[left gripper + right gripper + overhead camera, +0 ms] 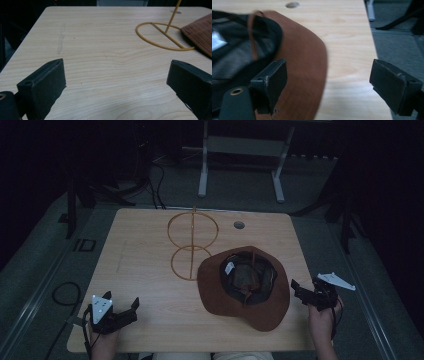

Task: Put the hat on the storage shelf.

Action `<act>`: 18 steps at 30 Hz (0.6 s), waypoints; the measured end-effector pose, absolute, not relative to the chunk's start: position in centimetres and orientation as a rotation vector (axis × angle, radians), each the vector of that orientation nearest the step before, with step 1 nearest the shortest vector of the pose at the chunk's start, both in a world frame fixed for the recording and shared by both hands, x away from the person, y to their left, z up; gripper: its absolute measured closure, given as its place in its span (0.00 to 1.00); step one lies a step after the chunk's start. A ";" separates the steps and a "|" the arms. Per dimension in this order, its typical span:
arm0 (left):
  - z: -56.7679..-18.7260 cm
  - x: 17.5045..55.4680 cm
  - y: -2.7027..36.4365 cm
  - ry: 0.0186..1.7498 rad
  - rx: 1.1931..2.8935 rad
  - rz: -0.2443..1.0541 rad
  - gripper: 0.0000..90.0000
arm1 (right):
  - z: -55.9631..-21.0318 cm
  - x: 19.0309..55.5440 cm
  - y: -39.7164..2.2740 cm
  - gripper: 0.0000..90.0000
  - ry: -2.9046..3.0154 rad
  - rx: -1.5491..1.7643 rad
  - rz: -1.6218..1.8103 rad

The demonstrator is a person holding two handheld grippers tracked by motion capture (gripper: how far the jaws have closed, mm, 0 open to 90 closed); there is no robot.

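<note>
Right gripper (306,296) spread wide, just beside upturned brown hat (245,287) at table's right; left gripper (129,310) also spread, well apart. Risk: floppy brim slips from pinch, or hat knocks wire hat stand (192,242).

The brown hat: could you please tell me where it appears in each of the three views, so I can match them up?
High view: the brown hat lies upside down right of centre, beside the wire stand.
Left gripper view: a strip of its brim sits at the right edge, by the stand's base ring.
Right gripper view: brim and dark lining are at the left, near the right gripper.
Shared landmark: the table's round hole.
</note>
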State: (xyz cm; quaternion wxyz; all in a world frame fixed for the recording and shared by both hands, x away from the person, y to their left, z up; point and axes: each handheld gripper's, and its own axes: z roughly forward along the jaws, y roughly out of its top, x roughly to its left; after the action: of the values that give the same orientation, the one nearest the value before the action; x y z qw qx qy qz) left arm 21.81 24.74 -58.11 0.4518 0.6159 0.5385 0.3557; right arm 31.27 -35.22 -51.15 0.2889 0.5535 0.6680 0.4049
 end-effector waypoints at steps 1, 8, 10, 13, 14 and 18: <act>-58.1 21.8 24.7 1.330 1.522 0.879 0.03 | -51.1 31.3 -35.2 0.16 1.783 1.478 1.081; -58.3 22.1 23.0 1.275 1.654 0.807 0.03 | -47.7 32.4 -34.3 0.14 1.800 1.439 1.146; -58.2 22.1 22.7 1.264 1.661 0.784 0.03 | -47.0 32.7 -34.0 0.13 1.806 1.436 1.152; -58.2 22.1 22.2 1.242 1.700 0.759 0.03 | -46.3 33.2 -33.1 0.12 1.800 1.417 1.124; -58.2 22.1 22.1 1.235 1.710 0.748 0.03 | -46.2 33.3 -32.8 0.12 1.805 1.413 1.141; -58.3 22.1 21.6 1.210 1.735 0.718 0.03 | -46.1 34.1 -32.0 0.12 1.830 1.409 1.140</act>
State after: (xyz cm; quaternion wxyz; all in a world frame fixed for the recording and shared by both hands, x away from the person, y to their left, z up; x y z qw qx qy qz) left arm 22.07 21.60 -58.26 0.4387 0.6980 0.4868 0.2888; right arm 34.07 -31.99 -46.09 0.2792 0.5254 0.6822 0.4249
